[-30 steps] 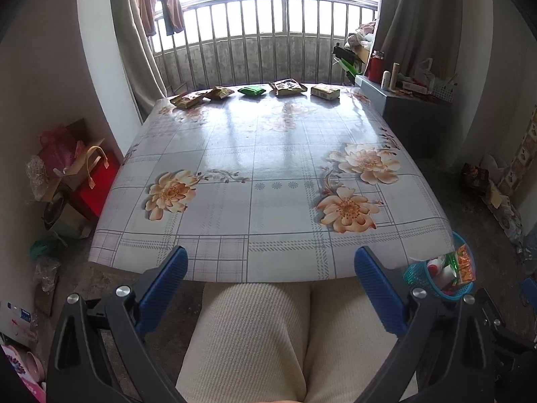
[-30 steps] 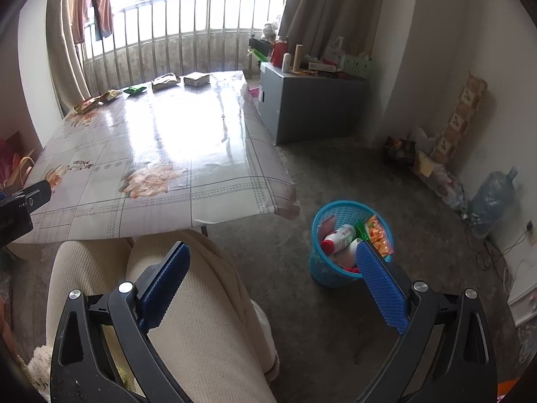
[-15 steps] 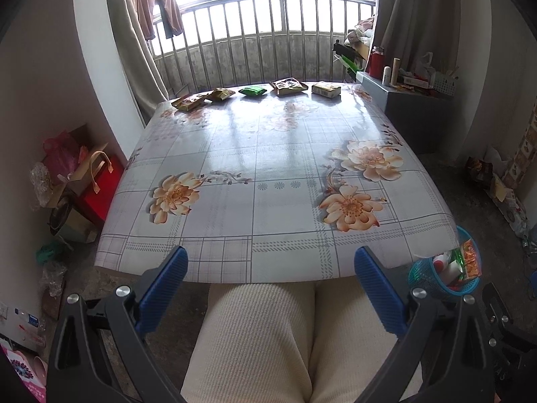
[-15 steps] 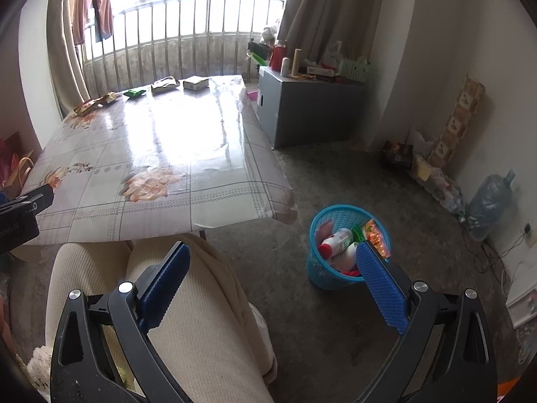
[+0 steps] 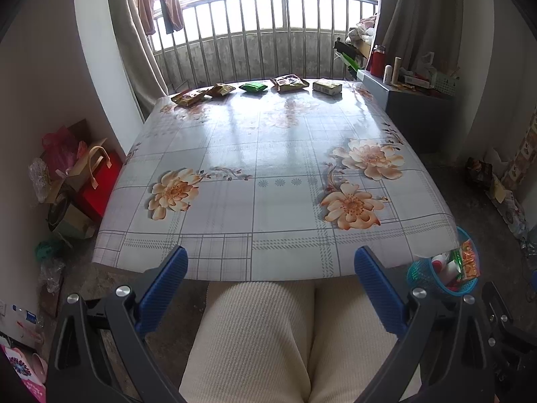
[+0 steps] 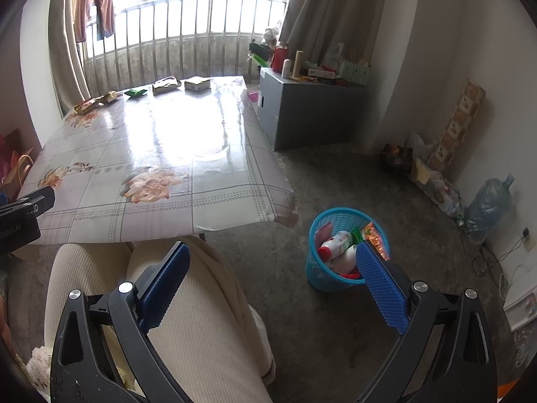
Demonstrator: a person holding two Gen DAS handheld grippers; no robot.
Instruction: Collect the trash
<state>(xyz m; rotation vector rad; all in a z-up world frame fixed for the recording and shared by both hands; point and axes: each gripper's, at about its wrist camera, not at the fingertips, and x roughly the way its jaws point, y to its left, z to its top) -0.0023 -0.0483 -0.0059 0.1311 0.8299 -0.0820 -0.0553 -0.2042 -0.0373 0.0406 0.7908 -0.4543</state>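
Both the left gripper [image 5: 270, 280] and right gripper [image 6: 273, 277] are held wide apart, empty; five packets [image 5: 289, 83] are lined along the table's [image 5: 268, 174] far edge; the blue basket [image 6: 317, 268] is filled.

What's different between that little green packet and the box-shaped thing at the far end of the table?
The green packet is flat, soft-looking and bright green; the pale box is a stiff rectangular carton, cream-yellow and taller. The packet lies mid-row, while the box ends the row on the side nearest the grey cabinet. Both rest untouched along the table edge by the window railing, far from both open grippers.
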